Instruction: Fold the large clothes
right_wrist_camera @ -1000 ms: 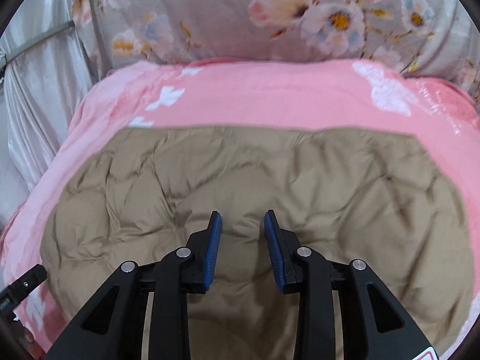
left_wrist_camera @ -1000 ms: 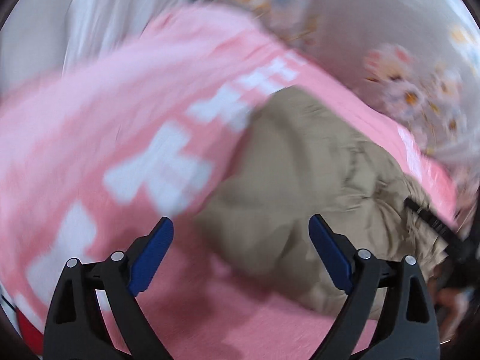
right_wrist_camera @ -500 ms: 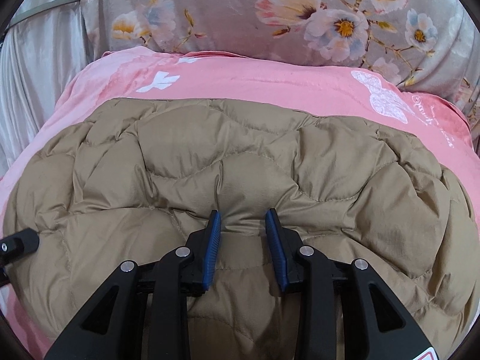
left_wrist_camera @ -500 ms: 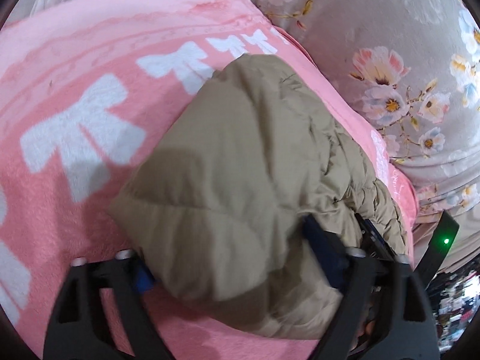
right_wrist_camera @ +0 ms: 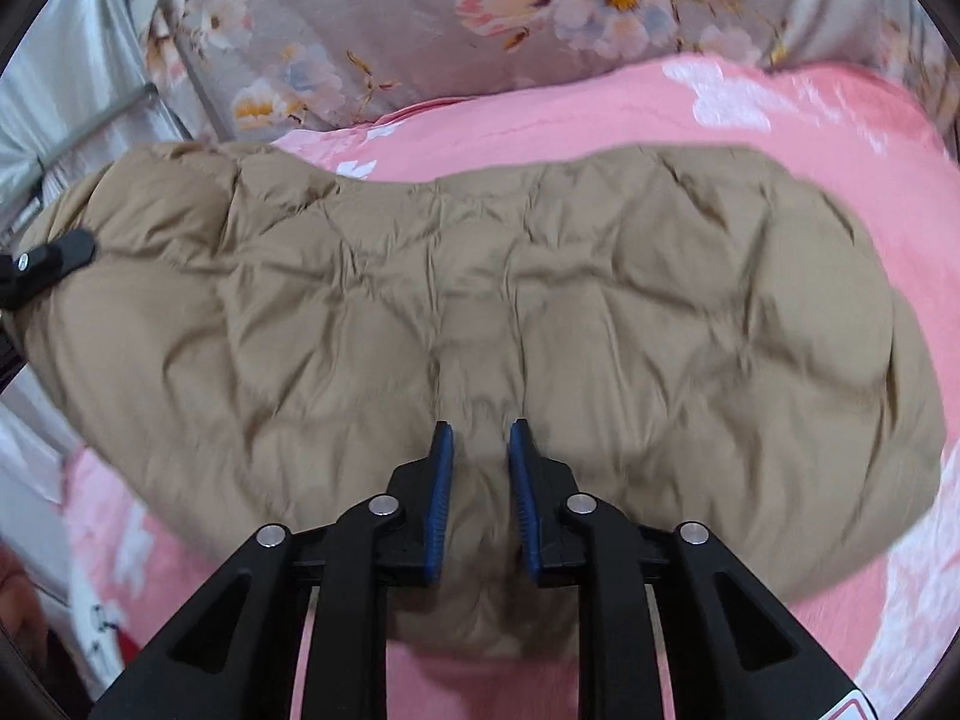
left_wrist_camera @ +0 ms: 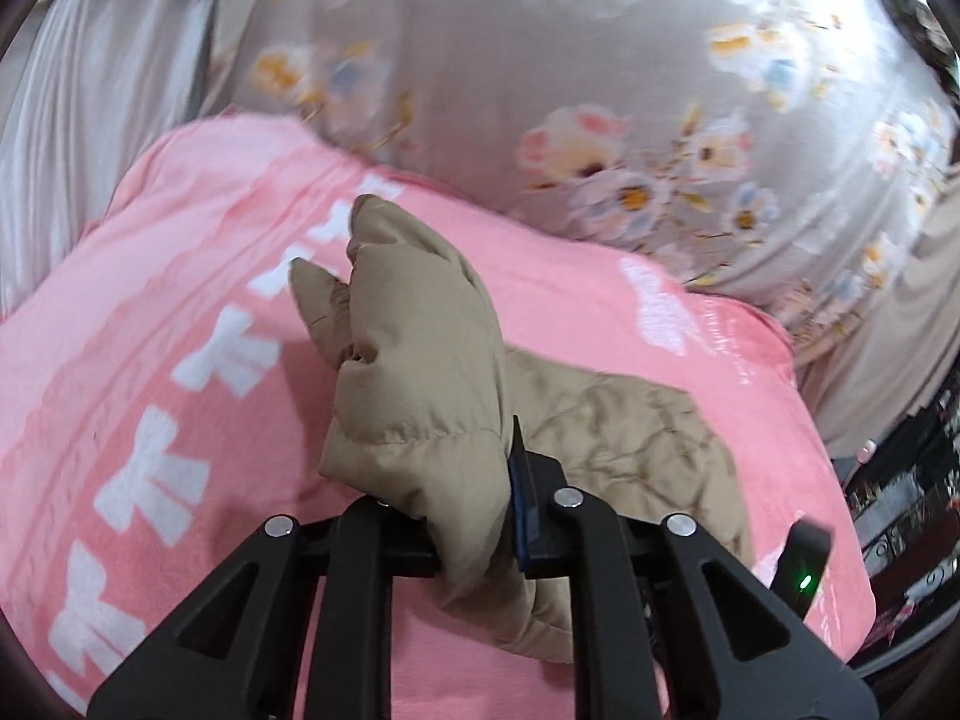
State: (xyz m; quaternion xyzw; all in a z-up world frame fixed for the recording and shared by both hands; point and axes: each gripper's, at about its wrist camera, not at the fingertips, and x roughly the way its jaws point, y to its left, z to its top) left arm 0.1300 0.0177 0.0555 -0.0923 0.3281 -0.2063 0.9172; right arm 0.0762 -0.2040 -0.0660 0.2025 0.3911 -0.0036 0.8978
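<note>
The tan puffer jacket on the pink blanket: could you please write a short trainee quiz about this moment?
1. True or false: the left hand-held gripper is shut on a bunched part of the tan puffer jacket.
2. Multiple choice: the jacket lies over A) a bare wooden table, B) a pink blanket with white bows, C) a blue rug.
3. Fill in: the right hand-held gripper pinches the jacket's ____ edge, nearest its camera.

Key: 1 true; 2 B; 3 near.
</note>
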